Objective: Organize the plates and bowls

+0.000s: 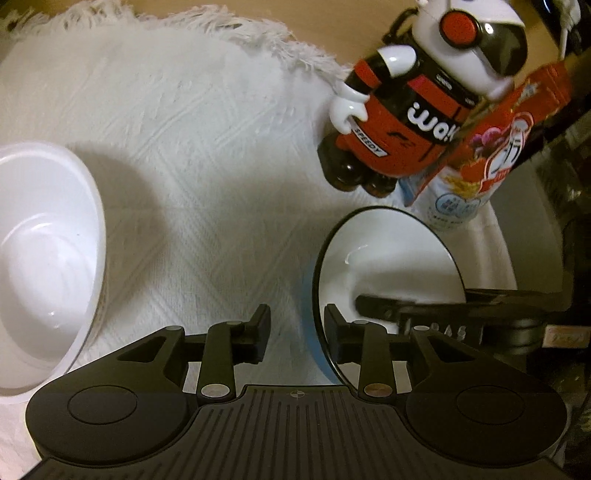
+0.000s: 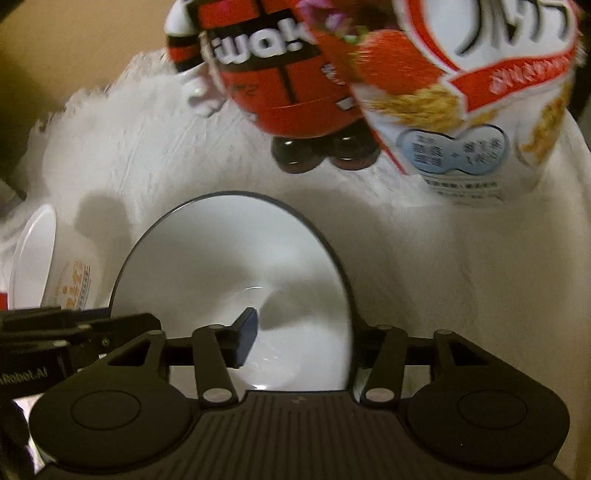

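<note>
A white bowl with a dark rim and blue outside (image 1: 388,254) (image 2: 236,266) sits on the white cloth. My left gripper (image 1: 295,334) is open, its jaws astride the bowl's near rim, one finger (image 1: 334,332) inside. My right gripper (image 2: 299,339) is open too, with the bowl's right wall between its jaws; its left finger (image 2: 245,338) is inside the bowl and the right one is hidden behind the rim. A plain white bowl (image 1: 40,258) stands at the left; it has orange print on its side in the right wrist view (image 2: 48,273).
A red and black robot toy (image 1: 410,107) (image 2: 291,74) and a red and white snack bag (image 1: 491,147) (image 2: 476,92) stand just behind the dark-rimmed bowl. The white fringed cloth (image 1: 192,147) covers the tan table (image 1: 332,22).
</note>
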Demonstrator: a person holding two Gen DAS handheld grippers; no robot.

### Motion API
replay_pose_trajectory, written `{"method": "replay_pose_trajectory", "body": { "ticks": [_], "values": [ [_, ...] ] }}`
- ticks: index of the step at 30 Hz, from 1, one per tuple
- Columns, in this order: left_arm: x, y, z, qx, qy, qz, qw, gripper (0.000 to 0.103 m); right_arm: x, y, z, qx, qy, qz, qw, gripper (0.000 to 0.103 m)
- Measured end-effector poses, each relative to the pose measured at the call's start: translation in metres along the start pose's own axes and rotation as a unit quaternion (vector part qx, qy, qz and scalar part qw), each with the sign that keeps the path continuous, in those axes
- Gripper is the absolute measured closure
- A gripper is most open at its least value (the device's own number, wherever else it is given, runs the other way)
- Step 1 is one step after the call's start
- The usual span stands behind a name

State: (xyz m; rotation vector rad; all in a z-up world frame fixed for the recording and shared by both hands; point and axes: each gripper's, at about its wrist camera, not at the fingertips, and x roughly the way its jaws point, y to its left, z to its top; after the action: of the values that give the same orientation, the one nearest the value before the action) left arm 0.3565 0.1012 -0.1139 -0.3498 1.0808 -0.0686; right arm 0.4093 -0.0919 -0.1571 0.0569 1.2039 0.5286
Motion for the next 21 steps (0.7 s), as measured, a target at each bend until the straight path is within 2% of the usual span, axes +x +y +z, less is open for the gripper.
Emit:
{"method": "replay_pose_trajectory", "body": {
  "ticks": [2, 7, 12, 19, 21],
  "values": [
    [-0.002, 0.001, 0.000, -0.004, -0.006, -0.003, 1.0000, 0.070, 0.004, 0.009, 0.002, -0.026, 0.015, -0.002, 1.000, 0.023],
    [-0.011, 0.007, 0.001, -0.007, -0.016, -0.010, 0.9998, 0.070, 0.011, 0.004, 0.012, 0.000, 0.047, 0.039, 0.998, 0.003],
    [-0.018, 0.012, 0.004, -0.016, -0.024, -0.011, 0.9995, 0.070, 0.013, 0.005, 0.015, -0.019, 0.068, 0.049, 0.996, 0.000],
    [-0.025, 0.003, 0.005, 0.000, -0.027, 0.007, 0.9996, 0.071, 0.014, 0.011, 0.012, -0.072, 0.099, 0.055, 0.991, 0.000],
    [-0.033, -0.001, 0.006, 0.012, -0.035, 0.013, 0.9992, 0.071, 0.008, 0.004, 0.014, -0.048, 0.092, 0.057, 0.993, 0.010]
  ]
}}
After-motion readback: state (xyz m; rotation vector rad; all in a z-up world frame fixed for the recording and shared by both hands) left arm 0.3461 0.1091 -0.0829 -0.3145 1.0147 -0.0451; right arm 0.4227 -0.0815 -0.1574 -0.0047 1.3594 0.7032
